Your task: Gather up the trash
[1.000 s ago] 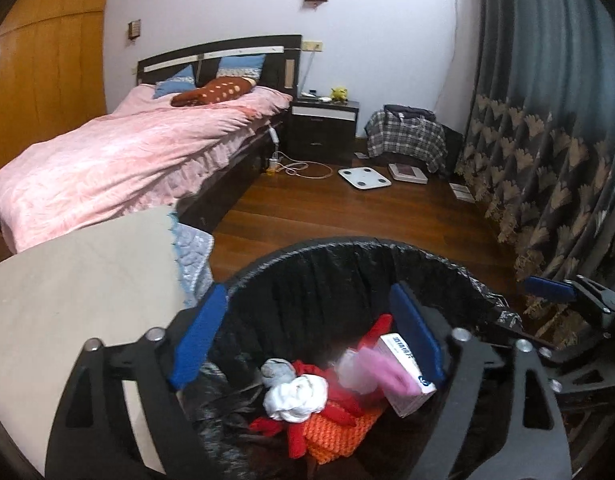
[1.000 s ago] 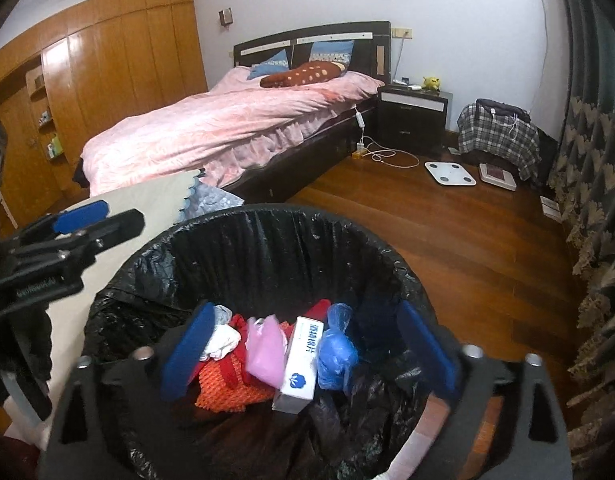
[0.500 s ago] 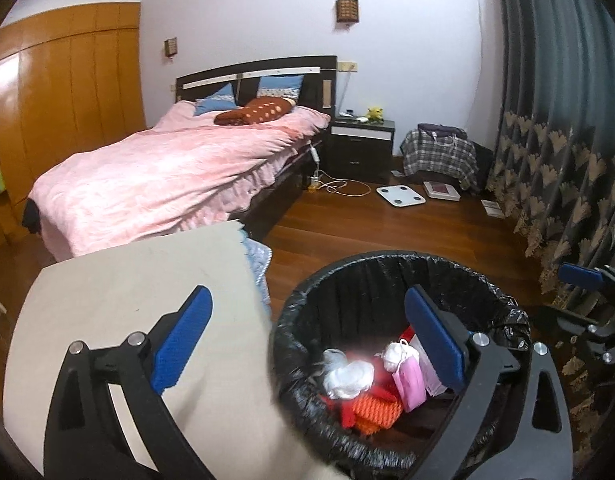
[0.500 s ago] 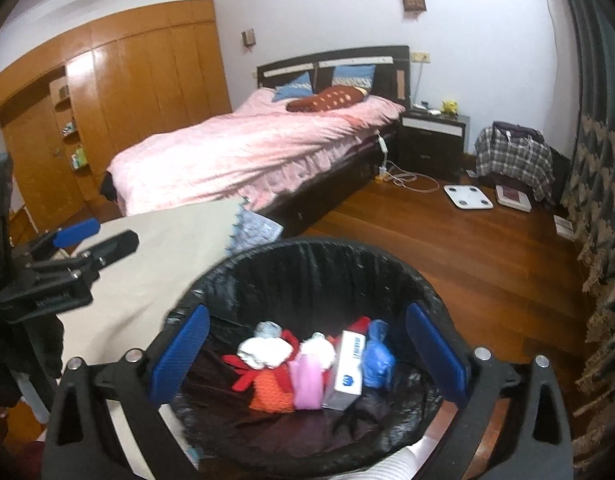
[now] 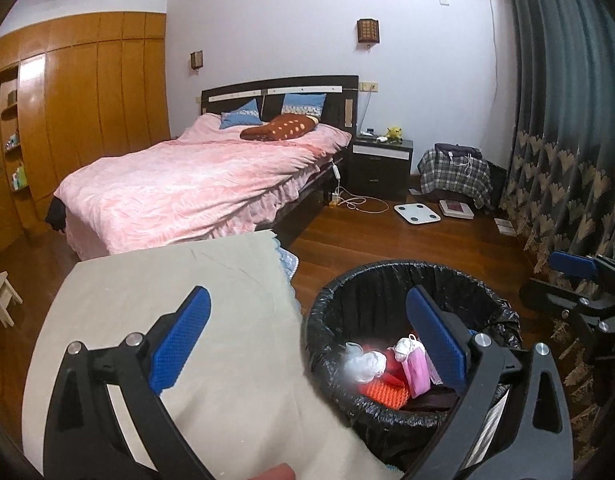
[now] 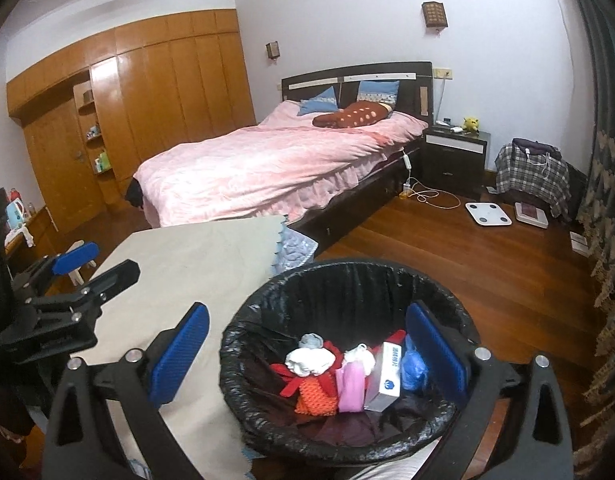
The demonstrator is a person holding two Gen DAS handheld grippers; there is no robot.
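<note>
Judging by looks, mostly light, soft stuff inside the black-lined trash bin: a crumpled white wad, red and orange knit, a pink bag, a blue plastic bundle, and a white carton as the one stiff piece. Likely to crush or slip under a hard pinch; best taken at a bunched fold, the carton across its narrow faces. Liner thin and slick, draped over the rim, probably easy to tear if snagged.

Sitting on the wooden floor, just beside the cloth-covered worktop, with the pink bed well beyond.

Left claw spread about as wide as it goes, pads apart, nothing between them, touching neither cloth nor bin; seen above the worktop edge and the bin rim. Right claw likewise spread wide and empty, hanging over the bin mouth, pads clear of liner and contents. No loose trash visible on the worktop, so collecting looks close to done.
</note>
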